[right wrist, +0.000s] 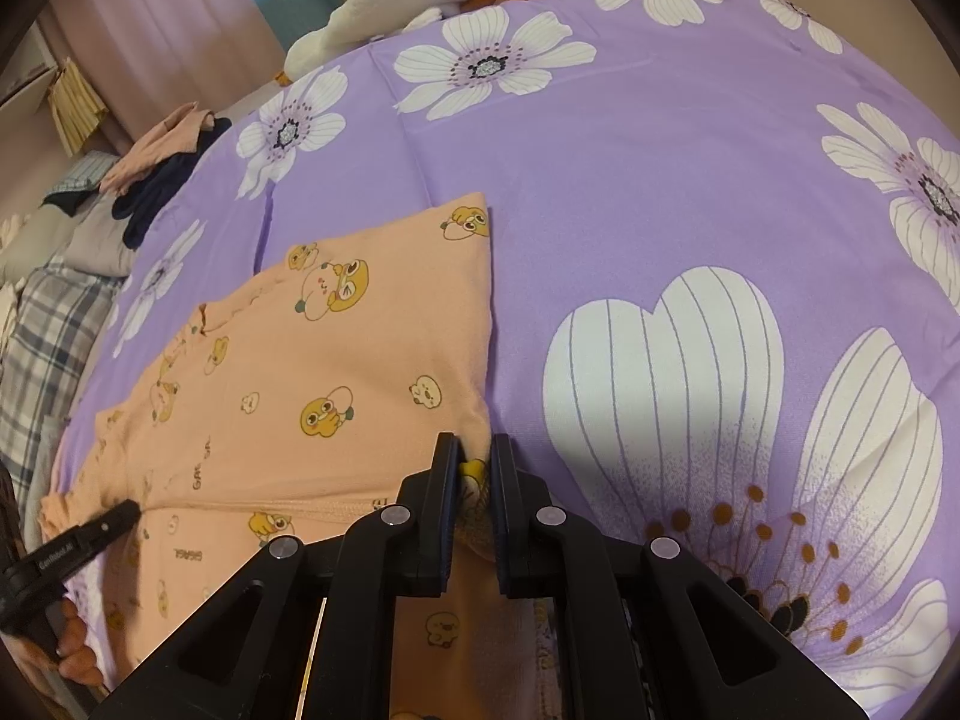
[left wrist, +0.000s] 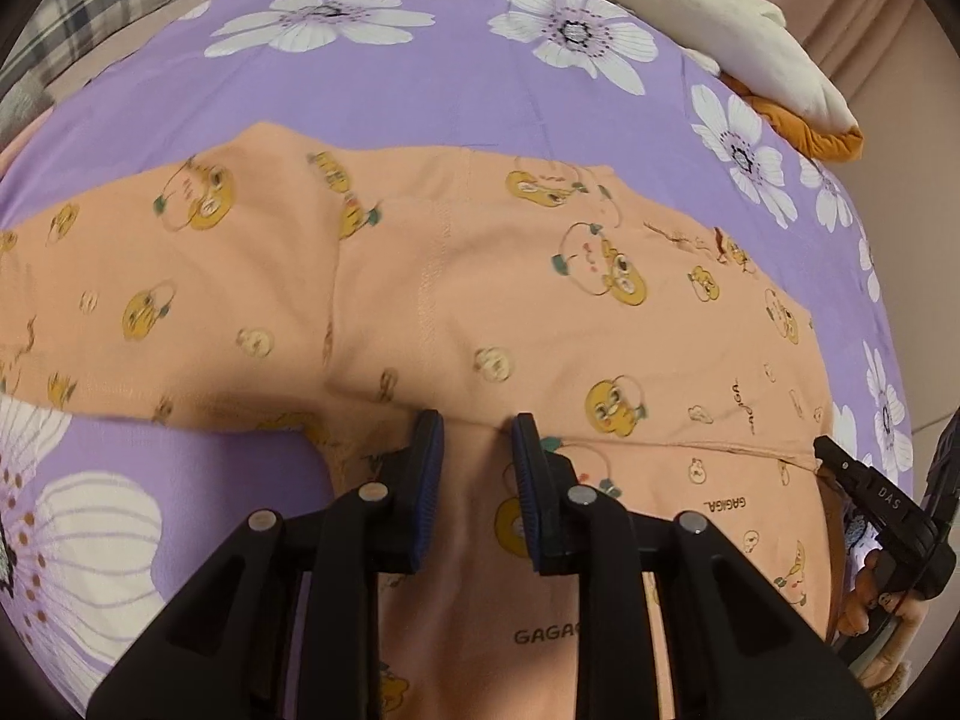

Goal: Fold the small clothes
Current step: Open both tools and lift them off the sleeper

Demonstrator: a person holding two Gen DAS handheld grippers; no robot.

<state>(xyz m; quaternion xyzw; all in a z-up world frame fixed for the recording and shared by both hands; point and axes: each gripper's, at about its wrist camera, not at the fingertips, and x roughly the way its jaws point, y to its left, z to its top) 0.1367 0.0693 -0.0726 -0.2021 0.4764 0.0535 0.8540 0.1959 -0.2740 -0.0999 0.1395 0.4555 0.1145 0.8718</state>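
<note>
A peach garment [left wrist: 456, 300] with yellow cartoon prints lies spread on a purple sheet [left wrist: 420, 72] with big white flowers. The left gripper [left wrist: 474, 438] is over the near part of the garment; its jaws stand apart with a clear gap, and between them I see only flat cloth, so it holds nothing that I can tell. The right gripper [right wrist: 477, 459] is at the right edge of the garment [right wrist: 336, 372]; its jaws are nearly closed and a fold of the peach cloth is pinched between them. In the left wrist view the right gripper [left wrist: 825, 450] shows at the garment's right edge, and in the right wrist view the tip of the left gripper [right wrist: 129, 510] touches the cloth on the left. At the far edge of the sheet [right wrist: 660, 180] lies a white and orange plush toy [left wrist: 690, 24]. To the side there is a pile of clothes [right wrist: 162, 168], pink and dark blue, beside a grey plaid blanket [right wrist: 48, 348]. Nothing lies on the garment except the grippers.
</note>
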